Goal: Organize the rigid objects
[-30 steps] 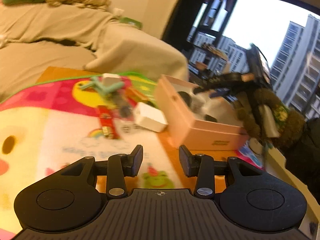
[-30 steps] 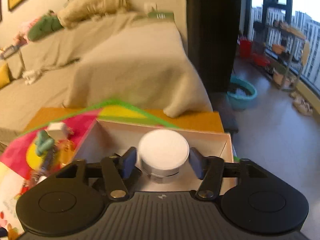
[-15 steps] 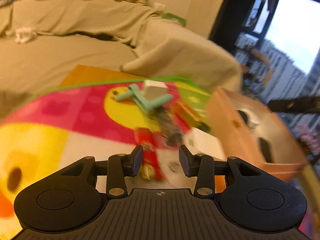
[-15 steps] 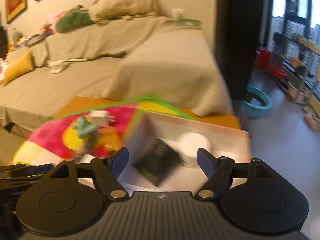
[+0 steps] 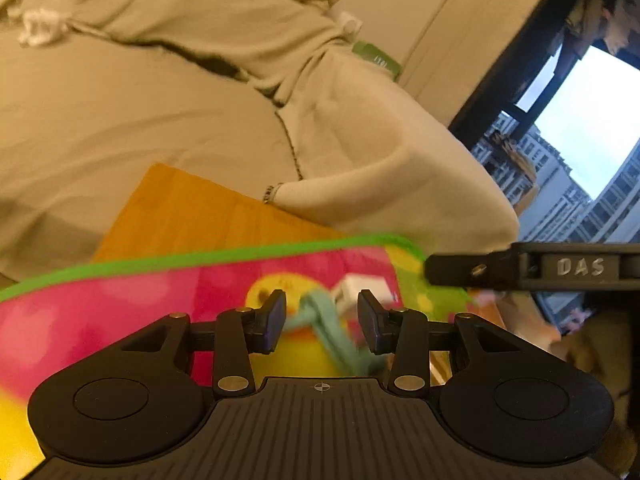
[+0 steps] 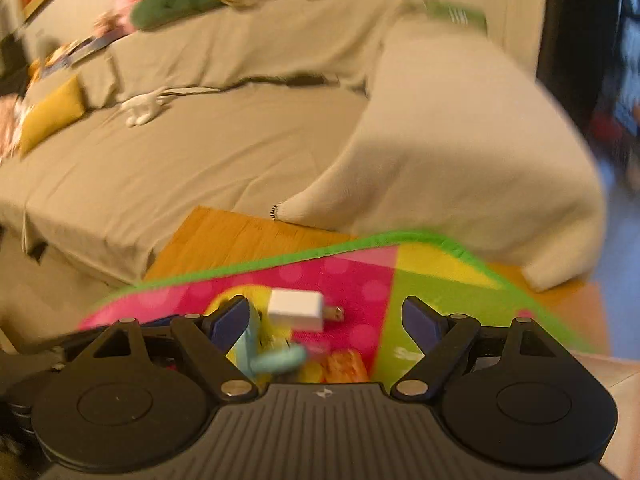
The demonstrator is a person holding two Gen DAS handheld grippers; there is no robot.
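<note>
Teal plastic piece (image 5: 320,320), a branching thing with slim arms, lies on the bright play mat (image 5: 120,304) right ahead of my left gripper (image 5: 321,322), its stem running down between my fingers. It looks light and stiff, likely a bit slick, so I would take it across the stem where the arms meet, not at a thin tip that could twist out. Just beside it sits the white charger plug (image 6: 296,310), a small hard block with metal prongs pointing right; I judge it light and easy to pinch across its flat sides. My left fingers stand apart and hold nothing. My right gripper (image 6: 326,320) hangs over the same cluster with its fingers spread wide, empty too. Some orange pieces (image 6: 344,364) lie near the teal one, too blurred to name. The mat covers a wooden counter (image 6: 224,236), and a cloth-draped sofa (image 6: 200,140) rises behind it.
</note>
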